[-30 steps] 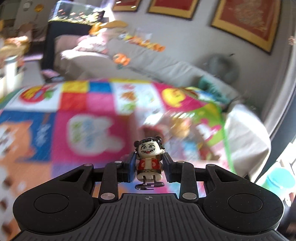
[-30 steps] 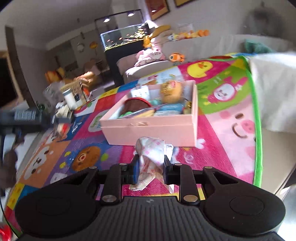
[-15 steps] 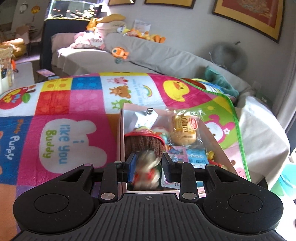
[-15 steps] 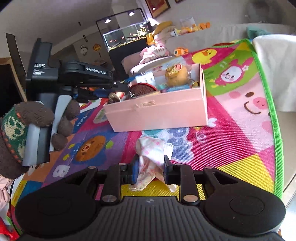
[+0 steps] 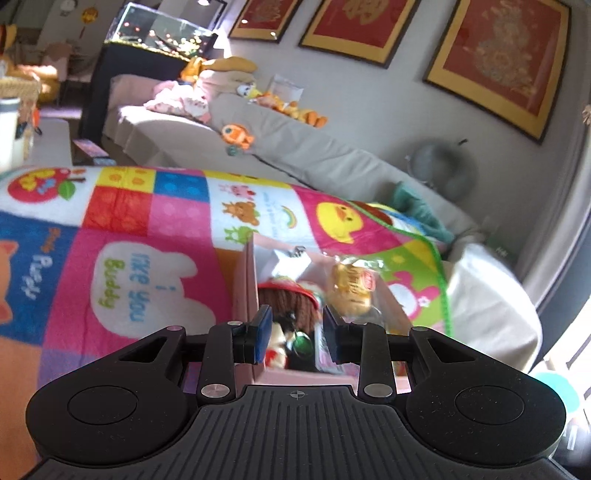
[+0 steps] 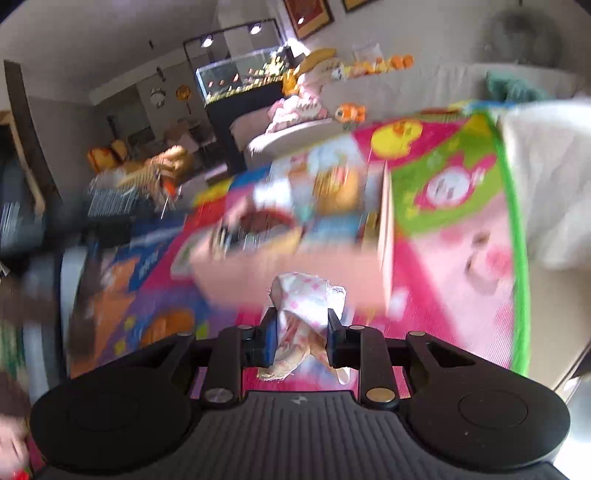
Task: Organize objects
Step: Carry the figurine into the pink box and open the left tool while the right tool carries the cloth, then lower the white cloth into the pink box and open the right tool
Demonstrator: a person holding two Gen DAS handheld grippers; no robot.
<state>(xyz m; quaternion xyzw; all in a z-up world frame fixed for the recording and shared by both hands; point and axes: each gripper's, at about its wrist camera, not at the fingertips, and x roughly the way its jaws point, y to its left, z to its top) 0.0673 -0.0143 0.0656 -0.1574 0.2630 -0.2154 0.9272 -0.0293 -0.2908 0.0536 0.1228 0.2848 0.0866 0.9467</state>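
A pink open box [image 5: 244, 291] sits on the colourful play mat, filled with a red-rimmed brown bowl [image 5: 291, 301], a wrapped bun [image 5: 352, 288] and other small items. My left gripper [image 5: 295, 338] hangs over the box's near end with its jaws apart; the little doll figure [image 5: 277, 349] lies blurred below them inside the box. My right gripper [image 6: 300, 334] is shut on a pink-checked cloth bundle [image 6: 303, 314], just short of the blurred pink box [image 6: 295, 266].
The play mat [image 5: 147, 258] covers the floor. A grey sofa [image 5: 295, 155] with plush toys and a fish tank [image 5: 159, 33] stand behind. A white blanket [image 5: 487, 295] lies to the right of the box. The left handheld unit shows blurred at the right wrist view's left edge.
My left gripper brought the doll figure over the pink box and opened; the doll dropped into the box. My right gripper, still holding the cloth, moved closer to the box.
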